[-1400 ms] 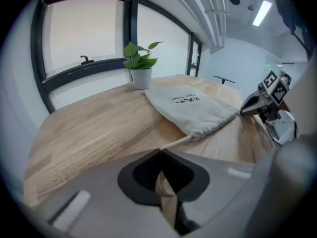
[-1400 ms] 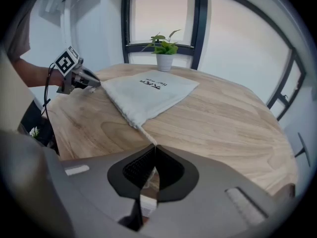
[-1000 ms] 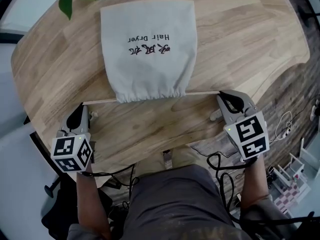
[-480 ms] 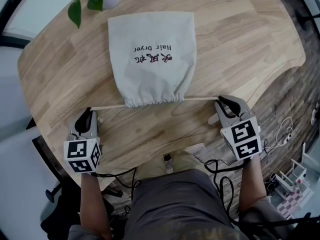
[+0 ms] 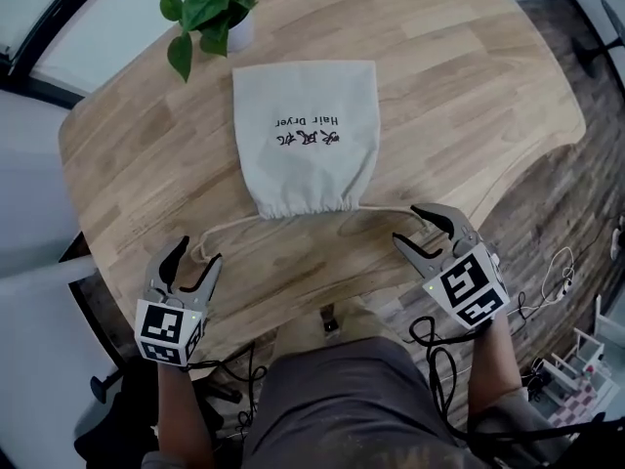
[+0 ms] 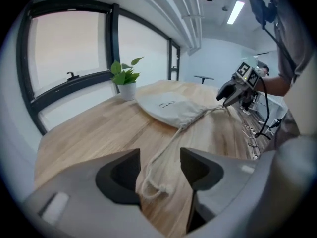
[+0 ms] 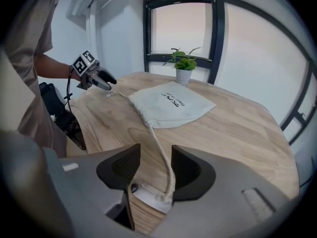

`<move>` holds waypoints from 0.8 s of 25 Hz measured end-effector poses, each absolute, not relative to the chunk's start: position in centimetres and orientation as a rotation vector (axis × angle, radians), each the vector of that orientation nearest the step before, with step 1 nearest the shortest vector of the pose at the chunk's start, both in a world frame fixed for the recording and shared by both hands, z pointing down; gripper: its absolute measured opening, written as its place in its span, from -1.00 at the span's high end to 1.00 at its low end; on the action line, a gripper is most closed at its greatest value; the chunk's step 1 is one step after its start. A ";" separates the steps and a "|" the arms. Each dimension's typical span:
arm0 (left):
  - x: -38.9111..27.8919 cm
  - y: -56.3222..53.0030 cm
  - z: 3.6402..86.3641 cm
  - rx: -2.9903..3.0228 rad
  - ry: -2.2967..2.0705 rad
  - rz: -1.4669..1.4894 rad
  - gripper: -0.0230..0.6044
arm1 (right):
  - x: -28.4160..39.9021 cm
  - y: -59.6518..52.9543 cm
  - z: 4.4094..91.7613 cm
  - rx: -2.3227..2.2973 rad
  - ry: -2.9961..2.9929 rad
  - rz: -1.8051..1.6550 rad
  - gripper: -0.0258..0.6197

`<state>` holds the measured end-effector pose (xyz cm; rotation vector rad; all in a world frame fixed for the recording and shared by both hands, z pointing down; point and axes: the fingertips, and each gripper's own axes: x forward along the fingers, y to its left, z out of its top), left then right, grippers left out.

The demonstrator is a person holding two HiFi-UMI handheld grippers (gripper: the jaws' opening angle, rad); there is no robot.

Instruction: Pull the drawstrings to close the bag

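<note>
In the head view, the grey cloth bag (image 5: pixel 305 135) lies flat on the wooden table (image 5: pixel 469 76), its gathered mouth toward the person and a potted plant (image 5: pixel 210 8) just beyond its far end. The left drawstring (image 5: pixel 229 228) runs slack from the mouth toward the left gripper (image 5: pixel 198 254), and the right drawstring (image 5: pixel 386 209) curves to the right gripper (image 5: pixel 408 225). Both grippers sit near the table's near edge, well apart.

In the left gripper view, the jaws stand apart. The left drawstring's looped, knotted end (image 6: pixel 153 190) lies loose on the wood between them, with neither pad pressing it. The bag (image 6: pixel 168 105) rests farther along the cord.

In the right gripper view, the jaws have just been opening and now stand wide. The right drawstring (image 7: pixel 161 152) passes between them unclamped. Its end seems to lie against the right-hand jaw's base, though contact is hard to judge. The cinched bag (image 7: pixel 171 103) lies beyond.
</note>
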<state>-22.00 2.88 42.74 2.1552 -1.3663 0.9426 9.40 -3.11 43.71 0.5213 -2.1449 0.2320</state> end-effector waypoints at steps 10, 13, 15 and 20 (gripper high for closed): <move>-15.9 -1.6 46.4 2.324 -1.079 1.022 0.11 | 4.5 -4.1 46.2 0.396 -2.142 0.127 0.32; -15.2 -1.9 47.3 2.330 -1.026 1.046 0.11 | 4.1 -4.3 47.3 0.355 -2.120 0.126 0.34; -14.9 -2.1 47.6 2.341 -0.995 1.047 0.11 | 3.8 -4.4 47.7 0.336 -2.123 0.133 0.35; -14.9 -2.5 47.6 2.365 -0.948 1.068 0.20 | 3.3 -4.3 47.9 0.294 -2.153 0.181 0.40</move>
